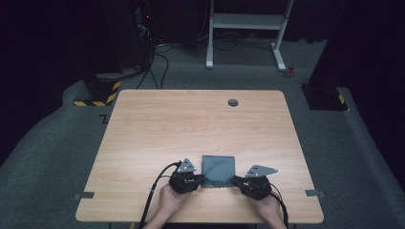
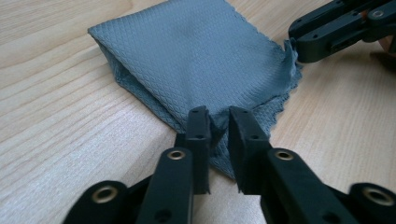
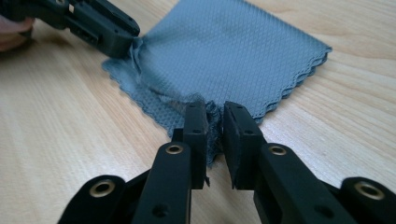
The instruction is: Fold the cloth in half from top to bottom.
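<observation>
The left gripper (image 1: 197,180) and right gripper (image 1: 237,181), low in the high view's frame, each pinch a near corner of the folded grey cloth (image 1: 218,171), jaws nearly closed on bunched fabric. The cloth lies flat between and just above them, at the lower centre of the wooden table (image 1: 191,129).

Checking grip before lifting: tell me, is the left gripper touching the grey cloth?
Touching. The left gripper view shows the left gripper pinching the grey cloth corner.
</observation>
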Available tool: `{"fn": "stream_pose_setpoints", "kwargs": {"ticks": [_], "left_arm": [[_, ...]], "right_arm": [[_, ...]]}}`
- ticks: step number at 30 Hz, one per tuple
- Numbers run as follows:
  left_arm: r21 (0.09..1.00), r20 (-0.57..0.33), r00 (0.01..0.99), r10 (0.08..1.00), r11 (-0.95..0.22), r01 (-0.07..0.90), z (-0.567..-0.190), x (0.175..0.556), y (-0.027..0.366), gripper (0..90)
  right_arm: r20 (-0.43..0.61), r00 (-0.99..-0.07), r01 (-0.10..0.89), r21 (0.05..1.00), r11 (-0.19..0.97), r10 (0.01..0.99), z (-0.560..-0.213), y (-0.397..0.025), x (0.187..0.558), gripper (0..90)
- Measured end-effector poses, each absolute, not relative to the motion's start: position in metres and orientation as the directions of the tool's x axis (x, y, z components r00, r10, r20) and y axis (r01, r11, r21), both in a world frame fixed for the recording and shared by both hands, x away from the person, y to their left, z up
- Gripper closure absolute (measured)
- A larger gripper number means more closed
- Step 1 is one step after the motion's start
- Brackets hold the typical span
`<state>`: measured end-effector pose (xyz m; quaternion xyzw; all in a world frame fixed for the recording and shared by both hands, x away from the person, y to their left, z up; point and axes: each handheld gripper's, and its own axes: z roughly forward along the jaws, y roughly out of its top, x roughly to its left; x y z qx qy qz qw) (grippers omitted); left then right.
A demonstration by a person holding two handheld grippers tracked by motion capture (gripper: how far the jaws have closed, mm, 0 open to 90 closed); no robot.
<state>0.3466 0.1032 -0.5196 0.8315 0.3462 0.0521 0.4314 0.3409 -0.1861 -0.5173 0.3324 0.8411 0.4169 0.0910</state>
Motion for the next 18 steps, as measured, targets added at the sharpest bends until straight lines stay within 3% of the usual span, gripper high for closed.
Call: {"fn": "stream_pose_setpoints", "kwargs": {"ticks": [10, 18], "left_arm": [[0.784, -0.242, 0.748, 0.618, -0.33, 0.527, -0.502, 0.354, 0.107, 73.1], [0.735, -0.19, 0.767, 0.613, -0.429, 0.525, -0.517, 0.355, 0.089, 71.7]], "right_arm": [[0.14, -0.756, 0.48, 0.783, 0.395, 0.639, -0.503, -0.182, 0.342, 89.7], [0.101, -0.762, 0.481, 0.75, 0.455, 0.639, -0.515, -0.164, 0.343, 88.2]]}}
